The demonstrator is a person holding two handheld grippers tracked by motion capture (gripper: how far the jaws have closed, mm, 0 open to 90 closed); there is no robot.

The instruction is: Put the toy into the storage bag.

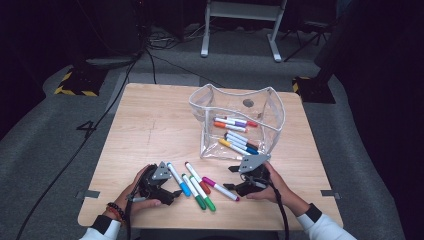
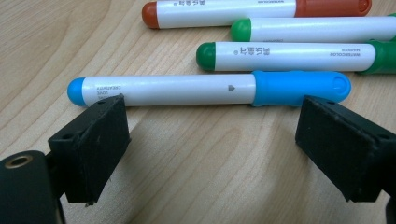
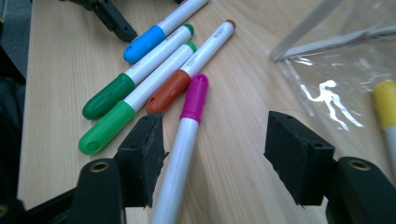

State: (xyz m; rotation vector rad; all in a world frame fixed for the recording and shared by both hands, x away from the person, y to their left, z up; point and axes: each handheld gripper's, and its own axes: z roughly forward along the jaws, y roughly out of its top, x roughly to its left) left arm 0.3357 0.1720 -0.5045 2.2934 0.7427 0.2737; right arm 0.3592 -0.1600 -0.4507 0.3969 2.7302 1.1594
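Observation:
Several markers lie side by side near the table's front edge: blue-capped (image 1: 178, 179), red-brown (image 1: 198, 178), two green (image 1: 199, 192) and magenta (image 1: 220, 188). My left gripper (image 1: 169, 192) rests low at their left, open. In the left gripper view the blue marker (image 2: 210, 88) lies crosswise just beyond the open gripper (image 2: 210, 135), with nothing between the jaws. My right gripper (image 1: 230, 178) is at the markers' right, open. In the right gripper view the magenta marker (image 3: 187, 126) runs between that gripper's (image 3: 215, 135) jaws, close to the left one, and the right jaw stands well apart.
A clear plastic pouch (image 1: 237, 122) stands open behind the right gripper, holding several markers; its wall (image 3: 345, 70) and a yellow marker (image 3: 386, 109) lie close at the right gripper's right. The wooden table (image 1: 150, 120) has bare room at left and back.

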